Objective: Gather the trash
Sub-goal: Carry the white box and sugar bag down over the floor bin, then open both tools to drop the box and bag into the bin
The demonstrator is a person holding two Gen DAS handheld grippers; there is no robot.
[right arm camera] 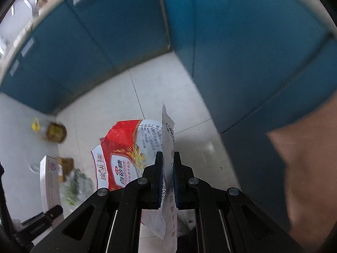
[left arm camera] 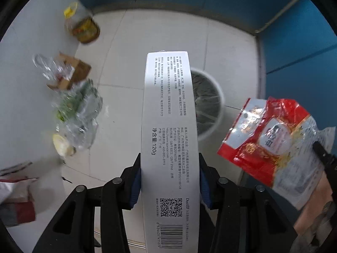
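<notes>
My left gripper (left arm camera: 169, 164) is shut on a long white carton (left arm camera: 168, 130) printed with text, a QR code and a barcode; the carton points away from me over a round white bin (left arm camera: 219, 99) with a dark liner on the floor. The same white carton (right arm camera: 49, 181) shows at the lower left of the right wrist view. My right gripper (right arm camera: 168, 158) is shut on a red and white snack bag (right arm camera: 124, 158), pinching its white edge. In the left wrist view that snack bag (left arm camera: 271, 139) hangs at the right, beside the bin.
On the white counter at the left lie an oil bottle (left arm camera: 83, 26), a brown cardboard box (left arm camera: 73, 73), crumpled clear plastic with green scraps (left arm camera: 80, 109) and a pale round piece (left arm camera: 61, 144). Blue cabinet fronts (left arm camera: 294, 31) close in the tiled floor. A person's arm (right arm camera: 305, 168) is at the right.
</notes>
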